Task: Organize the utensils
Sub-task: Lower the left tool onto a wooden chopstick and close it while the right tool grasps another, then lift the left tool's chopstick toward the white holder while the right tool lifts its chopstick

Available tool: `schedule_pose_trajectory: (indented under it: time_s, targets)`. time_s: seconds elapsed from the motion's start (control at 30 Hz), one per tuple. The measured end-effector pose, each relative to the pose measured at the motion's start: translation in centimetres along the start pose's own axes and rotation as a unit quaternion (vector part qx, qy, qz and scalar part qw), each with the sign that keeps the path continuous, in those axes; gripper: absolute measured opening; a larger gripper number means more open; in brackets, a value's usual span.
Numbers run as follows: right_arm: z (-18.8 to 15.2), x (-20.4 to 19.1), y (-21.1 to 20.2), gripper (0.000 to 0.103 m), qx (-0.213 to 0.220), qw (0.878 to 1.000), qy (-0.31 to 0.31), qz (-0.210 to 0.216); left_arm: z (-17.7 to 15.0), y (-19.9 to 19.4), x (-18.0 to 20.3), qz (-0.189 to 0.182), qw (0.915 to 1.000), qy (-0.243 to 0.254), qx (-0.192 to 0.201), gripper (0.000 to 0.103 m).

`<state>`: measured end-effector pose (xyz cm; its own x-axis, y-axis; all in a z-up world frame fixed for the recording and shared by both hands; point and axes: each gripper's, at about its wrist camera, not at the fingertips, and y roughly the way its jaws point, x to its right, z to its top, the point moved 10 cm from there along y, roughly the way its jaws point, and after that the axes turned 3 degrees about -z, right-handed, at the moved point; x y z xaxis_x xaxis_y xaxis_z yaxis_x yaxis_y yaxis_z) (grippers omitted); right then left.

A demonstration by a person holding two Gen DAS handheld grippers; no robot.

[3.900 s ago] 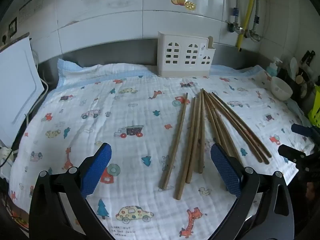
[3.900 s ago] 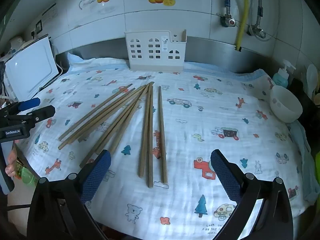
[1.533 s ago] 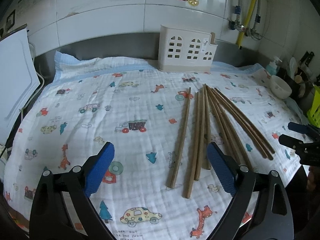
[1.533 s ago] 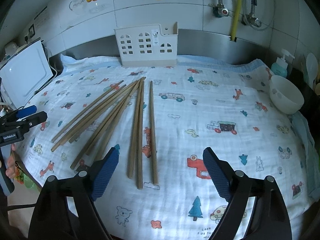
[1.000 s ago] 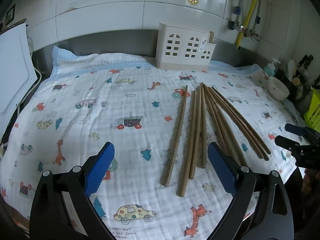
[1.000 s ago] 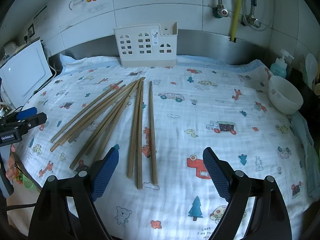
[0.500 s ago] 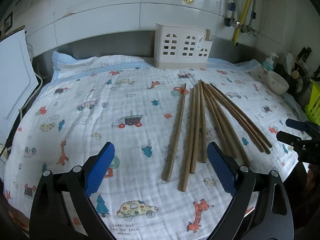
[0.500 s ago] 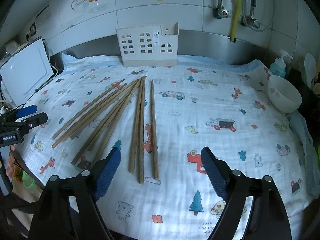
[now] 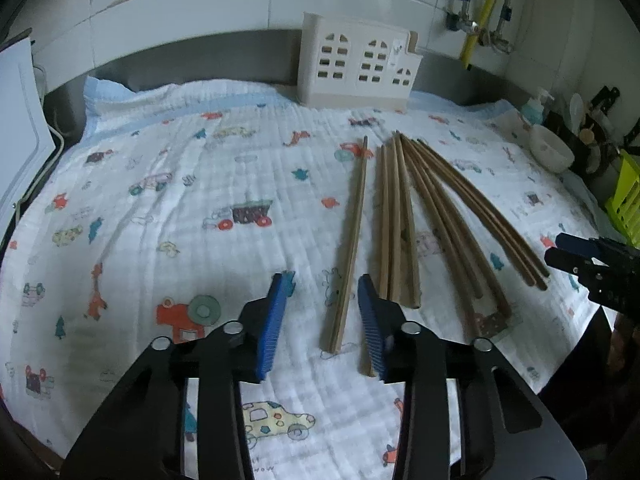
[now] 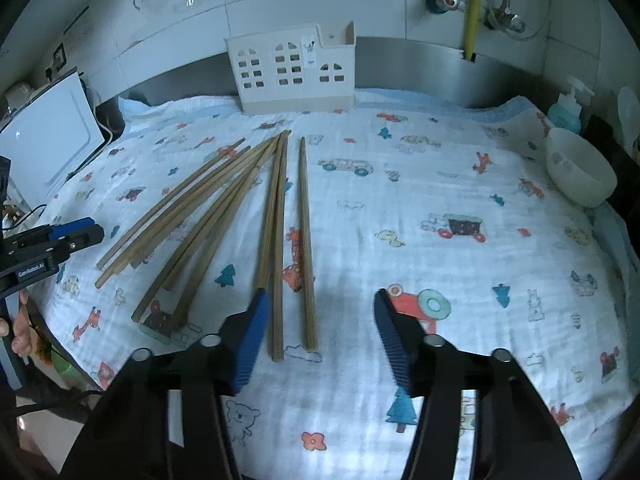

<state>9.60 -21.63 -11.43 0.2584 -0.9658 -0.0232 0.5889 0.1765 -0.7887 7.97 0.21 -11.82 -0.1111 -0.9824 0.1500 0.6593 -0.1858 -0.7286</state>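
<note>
Left tongs: jaws part open, just closing in, nothing gripped. One chopstick is seen between the blue pads, its near end lying on the cloth, pads not pressing on it.

Right tongs: jaws somewhat wider, also just closing in, nothing held. The near ends of two or three chopsticks are framed between the pads; no contact seen.

Chopsticks: about ten, fanned out on the printed cloth that covers the bench, far tips gathered toward the white holder, which stands upright at the far edge against the wall. The holder appears empty from here; none is seen standing in it.

White bowl at the far right, clear of the work.

Step judged: first pick-up, at the approach. Next move calls for lowering the tongs until the pads straddle a stick, closing fully, then carrying it to the holder.
</note>
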Motion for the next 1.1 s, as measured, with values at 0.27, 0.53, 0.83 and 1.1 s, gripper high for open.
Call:
schedule_pose_trajectory:
  time_s: [0.27, 0.53, 0.83, 1.1]
  targets:
    - [-0.2, -0.3, 1.1, 0.031, -0.011, 1.000, 0.000, 0.010, -0.1, 1.7, 0.4, -0.010, 0.9997, 0.016, -0.017, 0.021]
    - [-0.3, -0.5, 2.0, 0.025, -0.018, 1.000, -0.006, 0.009, -0.2, 3.2, 1.0, -0.009, 0.9989, 0.037, -0.027, 0.015]
    - [0.1, -0.5, 2.5, 0.015, -0.012, 1.000, -0.024, -0.014, 0.1, 3.6, 1.3, 0.015, 0.9981, 0.055, -0.023, 0.014]
    - [0.7, -1.0, 2.1, 0.007, 0.002, 0.998, -0.048, -0.028, 0.3, 3.6, 1.3, 0.012, 0.9981, 0.058, -0.017, 0.008]
